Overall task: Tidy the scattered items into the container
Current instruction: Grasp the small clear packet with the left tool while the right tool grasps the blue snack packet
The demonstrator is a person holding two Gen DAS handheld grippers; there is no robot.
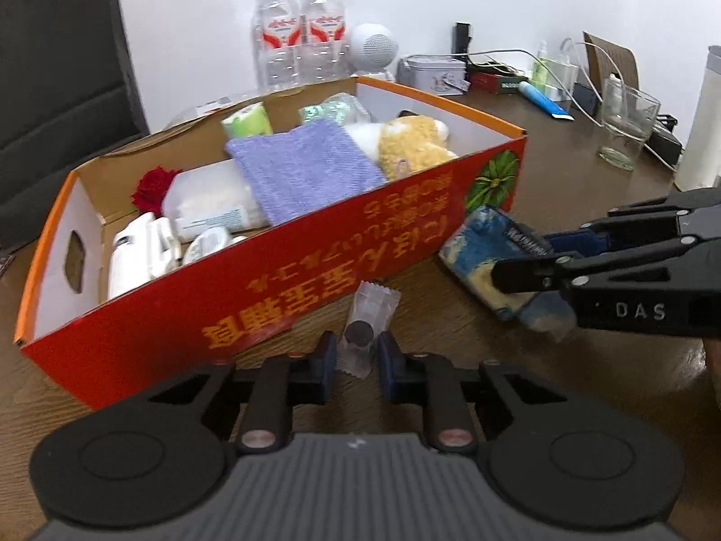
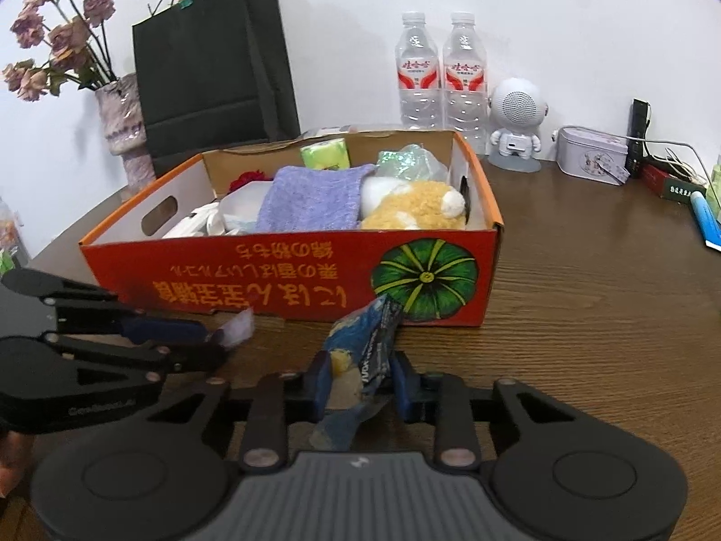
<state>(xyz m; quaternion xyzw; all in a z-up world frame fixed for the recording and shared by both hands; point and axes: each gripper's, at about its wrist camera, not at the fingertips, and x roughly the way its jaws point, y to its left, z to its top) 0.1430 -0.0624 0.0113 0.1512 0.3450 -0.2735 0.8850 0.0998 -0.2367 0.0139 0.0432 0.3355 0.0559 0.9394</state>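
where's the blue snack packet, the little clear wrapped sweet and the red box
blue snack packet (image 2: 360,351): right wrist view, on its crumpled middle between the fingers.
clear wrapped sweet (image 1: 360,331): left wrist view, on the dark round piece inside the wrapper.
red box (image 2: 288,279): right wrist view, on its printed front wall.

Red box (image 2: 288,279) with green pumpkin print (image 2: 426,277), purple cloth (image 2: 311,200), blue-yellow packet (image 2: 360,356)

- We see the box (image 2: 288,270) on the table (image 2: 586,297), towel (image 2: 311,196) and plush toy (image 2: 414,209) inside.
- Behind it stand two bottles (image 2: 439,72); the bag (image 2: 203,72) is behind-left.
- Before it lie the packet (image 2: 360,351) and small sachet (image 1: 367,320).
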